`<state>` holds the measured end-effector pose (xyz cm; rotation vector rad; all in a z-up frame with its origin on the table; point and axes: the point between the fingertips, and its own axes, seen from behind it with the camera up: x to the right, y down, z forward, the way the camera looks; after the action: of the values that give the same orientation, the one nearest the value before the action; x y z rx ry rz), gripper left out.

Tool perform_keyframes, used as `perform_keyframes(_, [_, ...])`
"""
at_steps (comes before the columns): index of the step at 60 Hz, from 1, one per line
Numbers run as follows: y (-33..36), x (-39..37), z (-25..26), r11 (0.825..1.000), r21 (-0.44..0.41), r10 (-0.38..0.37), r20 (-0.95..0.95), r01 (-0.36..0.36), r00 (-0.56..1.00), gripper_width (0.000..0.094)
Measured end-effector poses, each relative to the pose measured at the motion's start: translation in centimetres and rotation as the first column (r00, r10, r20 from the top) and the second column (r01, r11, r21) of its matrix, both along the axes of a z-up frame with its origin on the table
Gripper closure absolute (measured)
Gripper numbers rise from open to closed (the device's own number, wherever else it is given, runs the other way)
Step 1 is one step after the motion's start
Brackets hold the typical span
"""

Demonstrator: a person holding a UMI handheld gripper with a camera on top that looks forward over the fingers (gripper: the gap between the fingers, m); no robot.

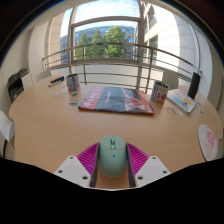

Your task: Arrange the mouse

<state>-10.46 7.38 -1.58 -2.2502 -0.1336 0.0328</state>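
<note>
A pale green mouse [112, 156] sits between my gripper's [112, 163] two fingers, its nose pointing away from me. The pink pads [88, 158] press against both of its sides, so the gripper is shut on it. The mouse's rear end is hidden below the fingers. Beyond it, across the bare wooden table [60, 125], lies a colourful rectangular mouse mat [118, 98] near the table's far edge. I cannot tell whether the mouse rests on the table or is lifted off it.
A small box [72, 86] stands left of the mat and another box [160, 92] right of it. White papers [184, 100] and a pink-patterned plate [210, 141] lie at the right. A dark device [18, 82] sits at the far left. A railing and window stand behind the table.
</note>
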Motion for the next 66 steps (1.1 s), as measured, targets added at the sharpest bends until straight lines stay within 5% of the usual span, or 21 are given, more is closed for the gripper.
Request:
perform_keyframes(9, [-0.9, -0.4, 1.9, 1.0, 0.007, -0.004, 0.01, 0.004, 1.0, 0.0533])
perform_keyframes(17, [-2.0, -2.2, 10.9, 0.991, 0.126, 0.049, -0.024, -0.046, 0.999, 0.0534])
perform_keyframes(30, [-1.0, 3.0, 31.4, 0.908, 0.418, 0.074, -0.099, -0.026, 0.992, 0.0535])
perform_keyframes(38, [0.9, 14.8, 35.3, 0.867, 0.493, -0.01, -0.116, 0.067, 0.993, 0.0537])
perform_keyframes(42, [2.0, 21.9, 32.9, 0.873, 0.476, -0.075, -0.081, 0.105, 0.994, 0.0537])
perform_keyframes(54, [2.7, 38.6, 15.8, 0.955, 0.188, -0.225, -0.049, 0.23, 0.973, 0.0538])
perform_keyframes(58, [1.6, 41.9, 7.9, 0.963, 0.117, -0.242, -0.022, 0.243, 0.97, 0.0536])
perform_keyframes(66, [-0.2, 44.1, 3.5, 0.967, 0.008, -0.256, -0.027, 0.256, 0.966, 0.0489])
